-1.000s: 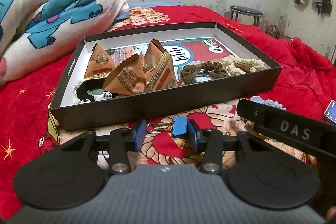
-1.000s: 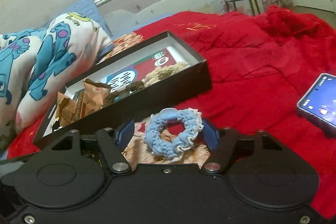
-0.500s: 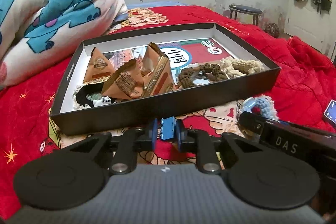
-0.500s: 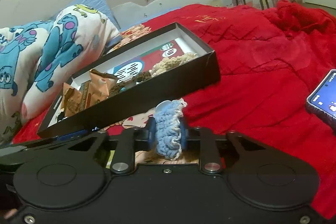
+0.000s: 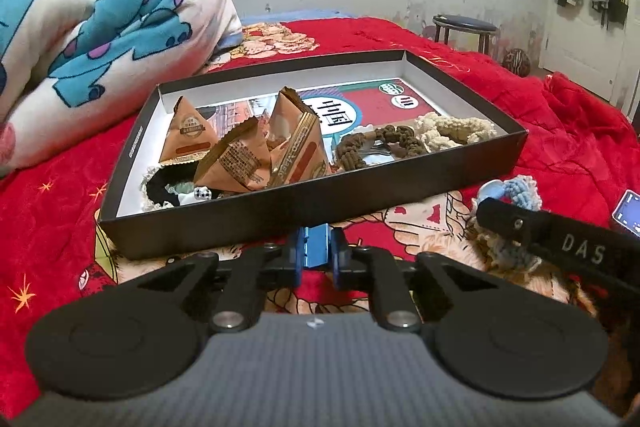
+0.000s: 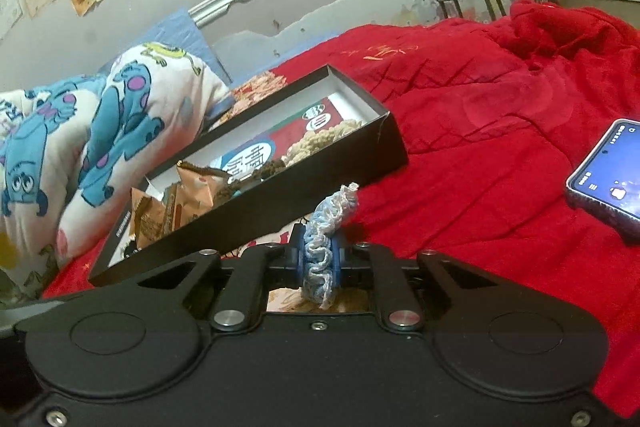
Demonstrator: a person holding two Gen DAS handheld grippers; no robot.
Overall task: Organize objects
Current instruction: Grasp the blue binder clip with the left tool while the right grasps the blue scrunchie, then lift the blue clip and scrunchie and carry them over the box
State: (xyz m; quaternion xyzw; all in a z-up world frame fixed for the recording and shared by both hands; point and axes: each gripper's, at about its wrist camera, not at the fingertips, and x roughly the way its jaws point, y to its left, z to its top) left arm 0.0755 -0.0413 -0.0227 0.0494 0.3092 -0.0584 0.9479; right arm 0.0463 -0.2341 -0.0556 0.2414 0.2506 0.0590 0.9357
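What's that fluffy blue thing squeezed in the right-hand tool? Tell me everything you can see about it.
It is a blue scrunchie, a soft ring of crinkled, knitted-looking fabric with a pale, whitish frilly edge. The right gripper is shut on it, pressing the ring flat between its blue pads, so it stands on edge, one end poking up and the other hanging below. It sits just in front of the black box, above the red bedspread. In the left camera's view it shows partly behind the tool.

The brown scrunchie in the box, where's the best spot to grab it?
Probably pinch the near loop of the brown scrunchie, coming straight down from above. It lies flat on the floor of the black box, whose wall blocks any sideways approach, and the cream scrunchie crowds its far end.
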